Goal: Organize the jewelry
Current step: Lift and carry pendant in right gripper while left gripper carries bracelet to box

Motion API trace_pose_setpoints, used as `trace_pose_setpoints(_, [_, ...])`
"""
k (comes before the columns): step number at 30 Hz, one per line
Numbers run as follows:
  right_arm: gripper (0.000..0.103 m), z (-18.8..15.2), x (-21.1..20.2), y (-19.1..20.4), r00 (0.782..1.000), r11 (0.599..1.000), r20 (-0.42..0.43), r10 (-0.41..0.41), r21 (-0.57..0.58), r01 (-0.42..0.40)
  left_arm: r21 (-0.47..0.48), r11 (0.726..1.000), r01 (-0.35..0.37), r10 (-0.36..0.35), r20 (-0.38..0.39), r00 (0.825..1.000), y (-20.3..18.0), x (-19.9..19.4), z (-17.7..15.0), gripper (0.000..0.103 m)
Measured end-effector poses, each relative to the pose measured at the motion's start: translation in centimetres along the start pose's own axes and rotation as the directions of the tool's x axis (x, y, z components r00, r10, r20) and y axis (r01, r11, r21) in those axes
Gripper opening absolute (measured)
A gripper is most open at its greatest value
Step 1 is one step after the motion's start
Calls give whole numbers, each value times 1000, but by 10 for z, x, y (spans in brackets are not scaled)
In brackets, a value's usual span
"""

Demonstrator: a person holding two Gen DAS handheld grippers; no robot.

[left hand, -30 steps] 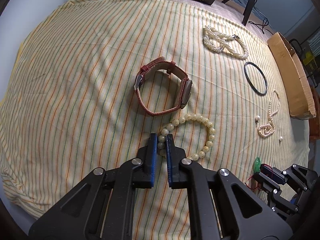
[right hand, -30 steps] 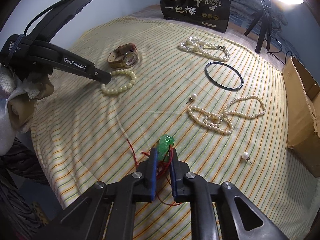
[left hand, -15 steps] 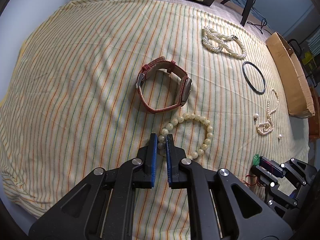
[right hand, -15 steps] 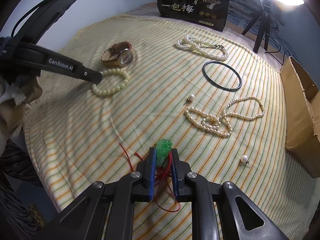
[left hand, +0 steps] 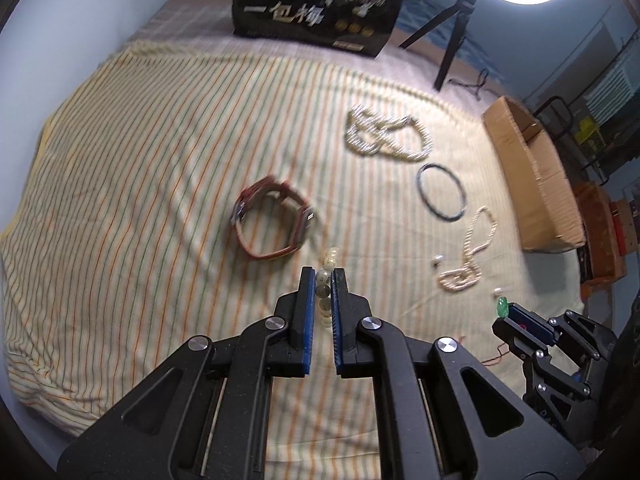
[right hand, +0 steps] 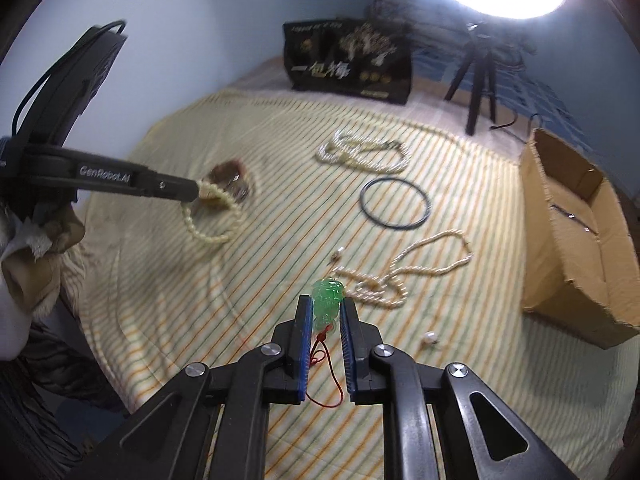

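Beads of the cream bracelet (left hand: 325,280) hang pinched in the left gripper (left hand: 323,280); the right gripper (right hand: 326,306) pinches the green pendant (right hand: 328,299).

The striped sheet (left hand: 140,168) looks like soft matt cloth. Pale bead bracelet (right hand: 208,232) is smooth and a bit glossy, the green pendant (right hand: 327,300) is shiny and see-through. Matt brown cardboard box (right hand: 576,248) at the right; the gripper arms are matt black plastic.

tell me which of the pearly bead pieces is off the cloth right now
The cream chunky-bead bracelet: it hangs pinched in the left hand-held gripper. The two small-pearl strands lie flat on the striped cloth.
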State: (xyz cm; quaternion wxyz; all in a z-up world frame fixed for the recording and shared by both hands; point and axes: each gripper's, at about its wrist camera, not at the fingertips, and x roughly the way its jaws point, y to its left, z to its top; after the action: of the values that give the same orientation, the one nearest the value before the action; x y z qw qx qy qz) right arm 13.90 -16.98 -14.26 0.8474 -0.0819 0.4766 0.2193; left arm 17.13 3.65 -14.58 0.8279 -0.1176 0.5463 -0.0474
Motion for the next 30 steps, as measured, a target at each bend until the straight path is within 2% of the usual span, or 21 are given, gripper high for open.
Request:
trace_pose_setpoints(10, [12,17,-39,-34,995,997,92,-39,63,34,41,997,68,-72,98,993,-38,-37,19,5])
trace_pose_setpoints(23, [12,33,-85,-91,970,982,209,-123,170,88,129,980,153,-173,156,973,-109,-56,31,5])
trace_pose_setpoints(30, [12,43,-101,-131,954,965,236,-183,229,129,167,966,198,-224,152,963,-150,-51,39,5])
